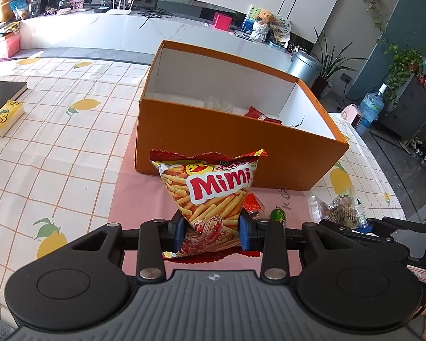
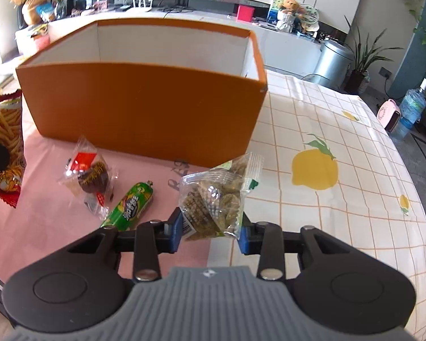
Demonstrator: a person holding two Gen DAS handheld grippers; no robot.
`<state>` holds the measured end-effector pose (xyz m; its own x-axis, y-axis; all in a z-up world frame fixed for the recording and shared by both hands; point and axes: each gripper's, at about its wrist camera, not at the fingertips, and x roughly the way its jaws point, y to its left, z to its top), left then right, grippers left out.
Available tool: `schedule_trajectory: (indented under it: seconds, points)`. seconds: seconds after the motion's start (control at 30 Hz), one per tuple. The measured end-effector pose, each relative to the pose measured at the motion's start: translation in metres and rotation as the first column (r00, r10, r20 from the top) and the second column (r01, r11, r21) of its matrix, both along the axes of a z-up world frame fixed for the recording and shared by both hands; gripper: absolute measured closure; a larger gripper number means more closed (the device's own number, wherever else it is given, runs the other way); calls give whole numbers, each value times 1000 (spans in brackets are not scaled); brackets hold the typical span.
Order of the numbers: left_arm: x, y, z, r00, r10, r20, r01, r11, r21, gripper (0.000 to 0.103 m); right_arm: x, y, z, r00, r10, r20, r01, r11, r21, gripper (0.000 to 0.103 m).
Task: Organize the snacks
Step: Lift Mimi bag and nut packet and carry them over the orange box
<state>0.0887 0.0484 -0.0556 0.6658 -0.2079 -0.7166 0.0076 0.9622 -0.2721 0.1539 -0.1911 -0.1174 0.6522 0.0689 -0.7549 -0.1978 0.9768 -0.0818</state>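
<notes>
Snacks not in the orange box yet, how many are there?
4: the Mimi bag in the left gripper, the clear cracker pack in the right gripper, the chocolate cake pack and green sausage on the pink mat.

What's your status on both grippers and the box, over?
Left gripper shut on Mimi bag. Right gripper shut on clear cracker pack. Orange box open ahead, path clear.

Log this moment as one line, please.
left gripper: shut on Mimi bag | right gripper: shut on clear cracker pack | orange box: open, ahead | table: sausage, wrapped cake
</notes>
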Motion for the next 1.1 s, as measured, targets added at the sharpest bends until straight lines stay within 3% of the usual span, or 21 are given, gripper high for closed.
schedule_trajectory:
  seconds: [0.33, 0.63, 0.87, 1.1]
  points:
    - [3, -5, 38, 995, -30, 97, 28, 999, 23, 63, -20, 0, 62, 995, 31, 96, -40, 995, 94, 68]
    - [25, -8, 74, 981, -62, 186, 52, 997, 59, 63, 1, 12, 115, 985, 93, 146, -112, 985, 128, 68]
    - [44, -13, 82, 973, -87, 214, 65, 992, 108, 63, 26, 29, 132, 976, 140, 165, -157, 983, 92, 68]
    - [66, -13, 75, 975, -109, 196, 77, 983, 165, 63, 56, 43, 126, 975, 170, 142, -180, 982, 58, 68]
